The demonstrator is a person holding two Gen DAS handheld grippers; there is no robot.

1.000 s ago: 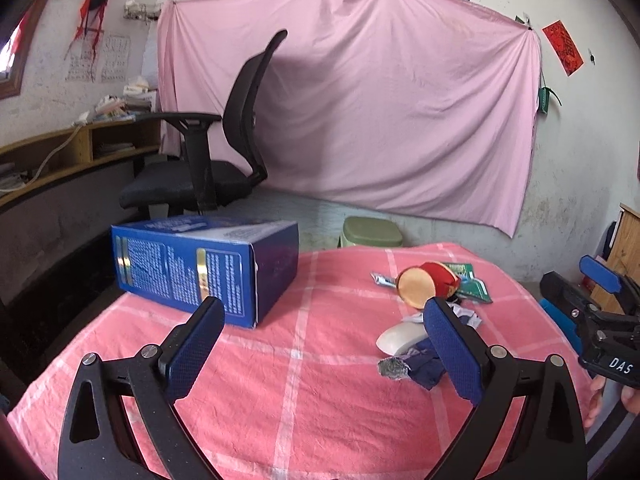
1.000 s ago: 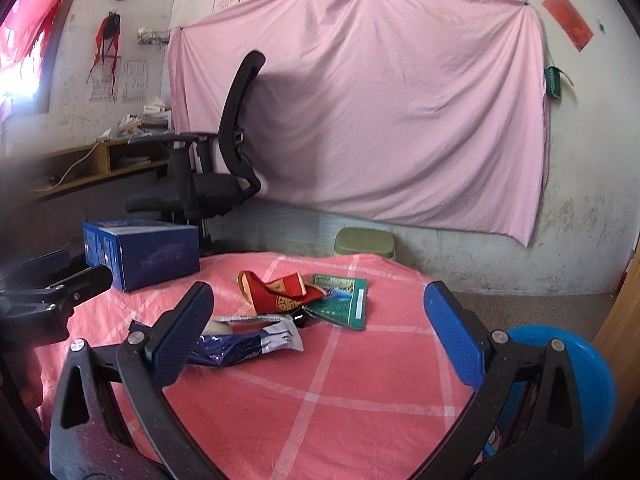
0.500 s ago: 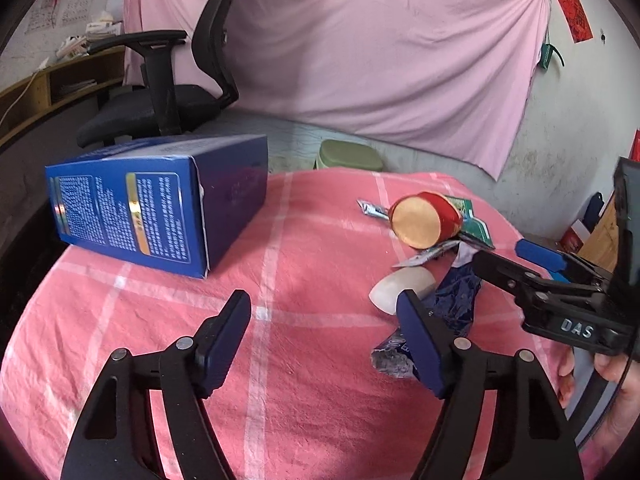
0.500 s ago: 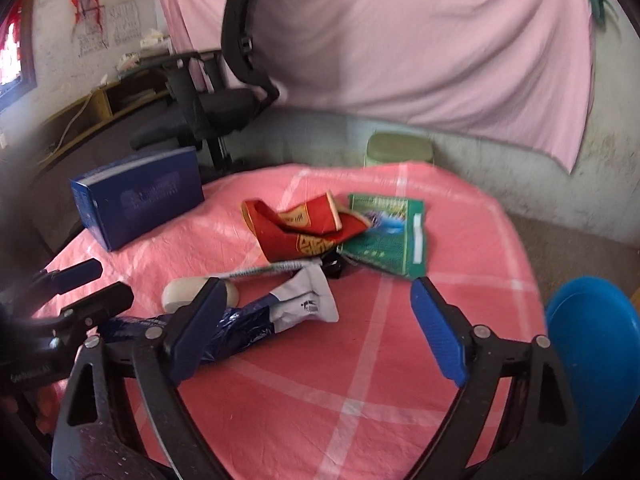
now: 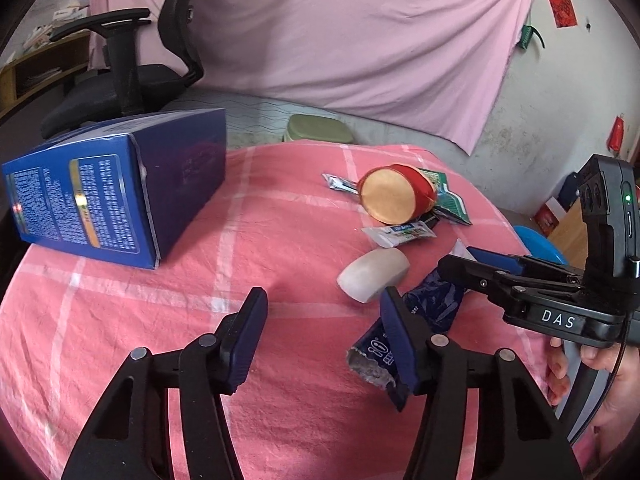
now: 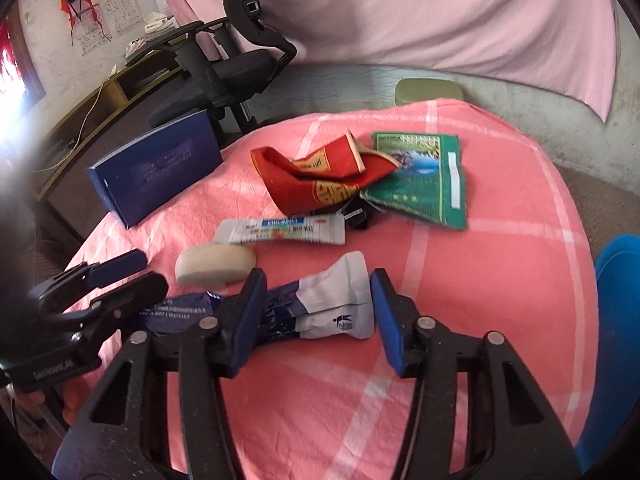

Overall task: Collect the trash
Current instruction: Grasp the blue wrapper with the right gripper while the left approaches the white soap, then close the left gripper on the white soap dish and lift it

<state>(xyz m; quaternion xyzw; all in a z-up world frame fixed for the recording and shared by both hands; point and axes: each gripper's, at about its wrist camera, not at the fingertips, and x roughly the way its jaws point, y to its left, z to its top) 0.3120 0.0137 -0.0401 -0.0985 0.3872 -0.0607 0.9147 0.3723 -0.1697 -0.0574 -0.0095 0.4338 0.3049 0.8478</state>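
Trash lies on the pink-checked tablecloth (image 5: 260, 216): a crumpled blue-and-white wrapper (image 6: 340, 300), a pale oval lump (image 6: 216, 264), a white sachet (image 6: 280, 230), a red crushed packet (image 6: 316, 180) and a green packet (image 6: 420, 180). My right gripper (image 6: 316, 308) hangs over the wrapper's white end, which lies between its closing jaws; the pads do not press on it. My left gripper (image 5: 322, 320) is also closing, with only cloth between its fingers. The wrapper's torn blue end (image 5: 432, 304) lies just behind its right finger. The lump (image 5: 374, 274) sits just beyond.
A blue carton (image 5: 116, 192) stands on the table's left side. A black office chair (image 5: 120, 92) and a green stool (image 5: 316, 130) are behind the table. A blue bin (image 6: 616, 340) sits off the table's right edge. A hand (image 5: 608, 372) holds the right gripper.
Both grippers tipped downward and came closer to the table. Both pairs of jaws narrowed. The right gripper now straddles the wrapper's white end.
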